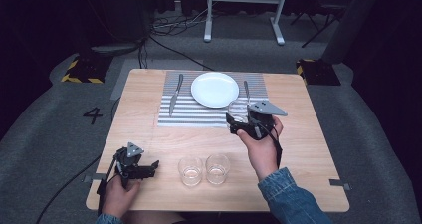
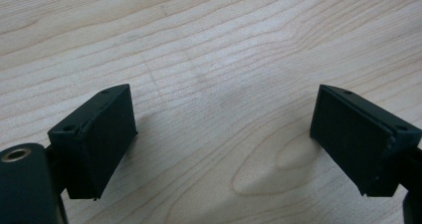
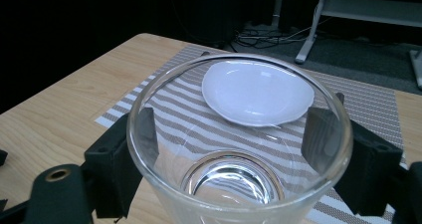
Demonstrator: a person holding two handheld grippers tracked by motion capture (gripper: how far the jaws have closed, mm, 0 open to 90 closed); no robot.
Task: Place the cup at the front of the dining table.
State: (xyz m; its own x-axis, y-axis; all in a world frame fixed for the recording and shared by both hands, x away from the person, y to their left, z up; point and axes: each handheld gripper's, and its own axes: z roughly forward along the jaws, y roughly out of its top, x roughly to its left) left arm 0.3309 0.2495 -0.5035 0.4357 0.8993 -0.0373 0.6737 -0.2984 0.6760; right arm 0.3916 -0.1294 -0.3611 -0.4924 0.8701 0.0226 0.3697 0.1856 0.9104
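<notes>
A single dark figure "4" [image 1: 92,115] can be read on the grey floor [image 1: 45,134] to the left of the surface, seen from the high view. It stands alone, with no other word beside it. Nothing else in the three views carries writing that can be made out.

In the right gripper view the glass [image 3: 239,149] is cut off by the bottom edge, so its base stays unseen, and it hides part of the gripper's pads [image 3: 144,129]. In the high view the right gripper [image 1: 238,120] covers most of that glass [image 1: 237,109]; the fork [image 1: 246,90] is too small to read clearly.
</notes>
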